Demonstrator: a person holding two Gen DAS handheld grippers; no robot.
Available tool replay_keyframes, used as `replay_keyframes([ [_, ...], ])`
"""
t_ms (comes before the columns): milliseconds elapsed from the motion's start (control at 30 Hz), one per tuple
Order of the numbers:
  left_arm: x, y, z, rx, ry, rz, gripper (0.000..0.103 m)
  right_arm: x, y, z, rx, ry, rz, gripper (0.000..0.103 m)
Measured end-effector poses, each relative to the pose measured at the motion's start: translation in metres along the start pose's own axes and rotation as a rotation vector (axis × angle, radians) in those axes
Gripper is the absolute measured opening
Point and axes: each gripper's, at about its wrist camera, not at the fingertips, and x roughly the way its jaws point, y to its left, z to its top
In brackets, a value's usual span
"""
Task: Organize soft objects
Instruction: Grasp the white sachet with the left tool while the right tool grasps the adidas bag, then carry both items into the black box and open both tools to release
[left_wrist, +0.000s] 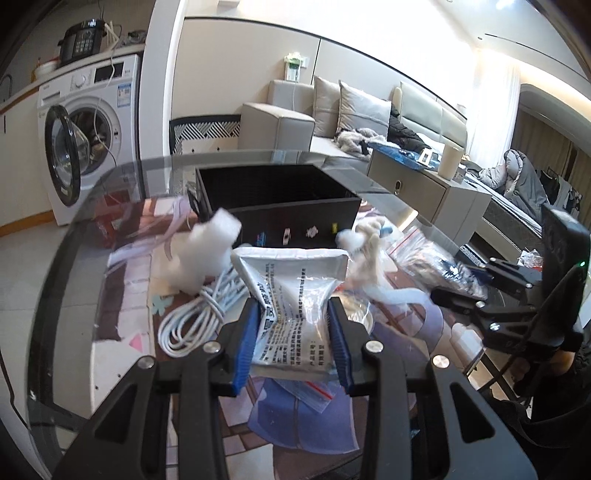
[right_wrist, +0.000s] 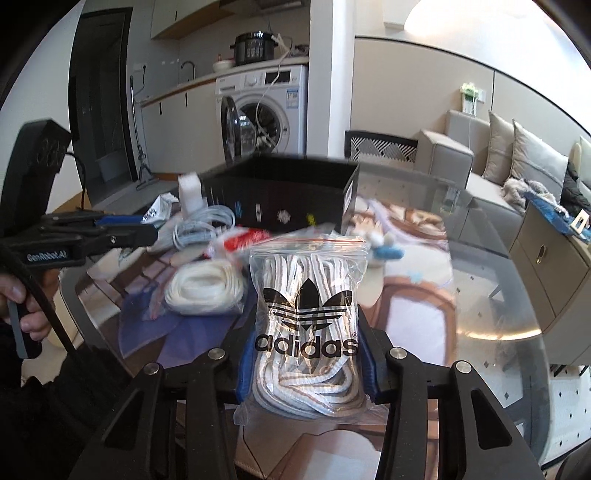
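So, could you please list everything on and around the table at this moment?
black box: one, black, open, far side of table
silver pouch: one, silver, printed, in left gripper
shoelace bag: one, clear, striped laces, in right gripper
white cable: one coil, white, left of pouch
white cord bundle: one, cream, left of shoelace bag
white stuffing: one clump, near box
glass table: one, clear
washing machine: one, white, door open
sofa: one, beige
left gripper: shut on pouch
right gripper: shut on bag
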Motion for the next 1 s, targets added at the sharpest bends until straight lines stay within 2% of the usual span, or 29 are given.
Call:
replay_keyframes([
  [167, -0.009, 0.0, 0.011, 0.015, -0.044, 0.023, 0.035, -0.017, 0.001, 0.02, -0.005, -0.054, 0.01, 0.045],
  [400, -0.015, -0.002, 0.03, 0.038, -0.082, 0.062, 0.035, -0.014, 0.003, 0.047, -0.012, -0.07, 0.022, 0.045],
  [700, -0.001, 0.008, 0.056, 0.03, -0.089, 0.125, 0.036, 0.012, -0.002, 0.078, 0.003, -0.031, 0.034, 0.045],
  [1000, 0.029, 0.013, 0.078, 0.032, -0.05, 0.14, 0.036, 0.048, -0.009, 0.107, -0.017, 0.053, 0.033, 0.045],
])
